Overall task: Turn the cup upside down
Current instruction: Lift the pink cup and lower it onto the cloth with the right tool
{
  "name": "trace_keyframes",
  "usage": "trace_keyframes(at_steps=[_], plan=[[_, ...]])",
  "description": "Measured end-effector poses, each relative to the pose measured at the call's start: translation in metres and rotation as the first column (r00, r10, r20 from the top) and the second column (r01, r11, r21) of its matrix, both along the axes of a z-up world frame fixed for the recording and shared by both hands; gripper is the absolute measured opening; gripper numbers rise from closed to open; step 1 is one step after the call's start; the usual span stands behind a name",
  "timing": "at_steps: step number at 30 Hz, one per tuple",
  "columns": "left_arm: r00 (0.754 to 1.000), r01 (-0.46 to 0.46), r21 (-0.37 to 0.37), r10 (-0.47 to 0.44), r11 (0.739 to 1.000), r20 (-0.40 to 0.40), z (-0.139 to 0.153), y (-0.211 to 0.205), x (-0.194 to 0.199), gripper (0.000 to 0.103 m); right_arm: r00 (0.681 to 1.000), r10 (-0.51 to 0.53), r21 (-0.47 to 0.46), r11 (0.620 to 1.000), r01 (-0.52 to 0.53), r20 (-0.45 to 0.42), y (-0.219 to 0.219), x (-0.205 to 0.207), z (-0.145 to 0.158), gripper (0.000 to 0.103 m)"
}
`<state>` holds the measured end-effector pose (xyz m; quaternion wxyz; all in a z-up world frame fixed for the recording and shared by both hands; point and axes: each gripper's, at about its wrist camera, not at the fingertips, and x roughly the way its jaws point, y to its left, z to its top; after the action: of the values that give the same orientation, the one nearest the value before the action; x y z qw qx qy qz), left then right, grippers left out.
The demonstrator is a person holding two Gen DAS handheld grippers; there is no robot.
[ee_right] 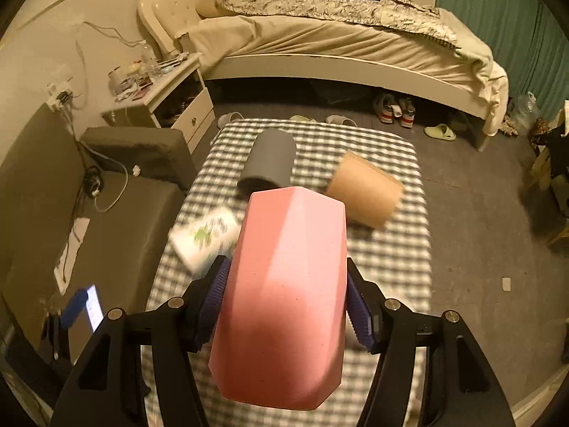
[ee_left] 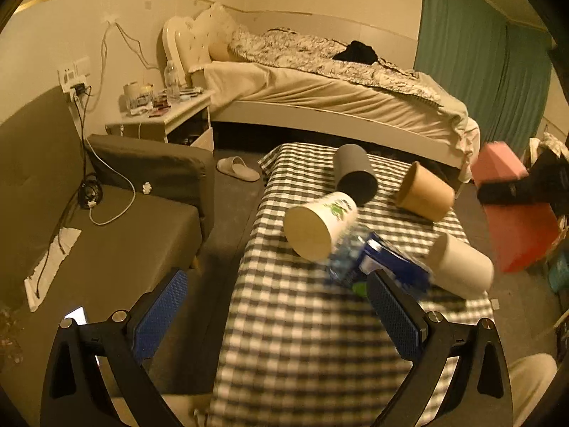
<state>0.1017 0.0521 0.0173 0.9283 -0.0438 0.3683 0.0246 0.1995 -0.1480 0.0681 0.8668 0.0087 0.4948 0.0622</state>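
My right gripper (ee_right: 284,306) is shut on a pink faceted cup (ee_right: 284,295) and holds it above the checked table (ee_right: 391,267); the cup also shows at the right edge of the left wrist view (ee_left: 512,206). My left gripper (ee_left: 277,306) is open and empty over the table's near left part. On the table lie a grey cup (ee_left: 354,172), a brown cup (ee_left: 425,192), a white printed cup (ee_left: 320,224) and a plain white cup (ee_left: 462,267), all on their sides or tilted. The grey cup (ee_right: 270,163), brown cup (ee_right: 366,192) and printed cup (ee_right: 206,238) show in the right wrist view.
A blue-and-white packet (ee_left: 377,259) lies between the printed cup and the white cup. A dark sofa (ee_left: 89,213) with cables stands left of the table. A bed (ee_left: 338,85) and a nightstand (ee_left: 167,117) are behind. A phone (ee_right: 90,307) glows at the left.
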Motion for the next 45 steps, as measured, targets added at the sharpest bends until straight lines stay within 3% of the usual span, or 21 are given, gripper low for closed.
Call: trace_keyframes(at_steps=[4, 9, 16, 25, 30, 32, 38, 45], plan=[[1.000, -0.007, 0.013, 0.007, 1.000, -0.012, -0.003, -0.007, -0.030, 0.103, 1.000, 0.001, 0.003, 1.000, 0.000, -0.031, -0.005, -0.051, -0.015, 0.062], [0.998, -0.001, 0.022, 0.002, 1.000, -0.061, -0.024, -0.011, -0.062, 0.103, 0.996, 0.006, 0.024, 1.000, -0.003, -0.090, -0.001, -0.101, -0.064, 0.061], [0.995, 0.016, 0.062, -0.010, 0.998, -0.100, -0.043, -0.015, -0.080, 0.103, 0.996, -0.033, 0.000, 0.999, 0.033, -0.085, 0.000, -0.119, -0.120, 0.062], [0.992, 0.019, 0.082, -0.009, 0.996, -0.123, -0.053, -0.017, -0.075, 0.103, 0.997, -0.028, -0.028, 0.999, 0.026, -0.068, -0.002, -0.111, -0.136, 0.062], [0.989, 0.032, 0.078, -0.020, 0.996, -0.148, -0.058, -0.022, -0.071, 0.103, 0.996, -0.020, 0.020, 1.000, 0.022, -0.083, -0.011, -0.112, -0.141, 0.062], [0.987, 0.042, 0.089, -0.028, 0.995, -0.157, -0.059, -0.026, -0.071, 0.103, 0.997, -0.028, 0.034, 0.999, 0.030, -0.071, -0.017, -0.113, -0.136, 0.073], [0.980, 0.057, 0.064, -0.044, 0.996, -0.194, -0.059, -0.040, -0.071, 0.103, 0.999, -0.036, 0.097, 0.995, 0.035, 0.000, -0.045, -0.123, -0.101, 0.083], [0.964, 0.090, -0.012, -0.090, 0.996, -0.250, -0.051, -0.076, -0.064, 0.103, 0.996, -0.075, 0.007, 0.997, 0.075, 0.043, -0.091, -0.132, -0.090, 0.085]])
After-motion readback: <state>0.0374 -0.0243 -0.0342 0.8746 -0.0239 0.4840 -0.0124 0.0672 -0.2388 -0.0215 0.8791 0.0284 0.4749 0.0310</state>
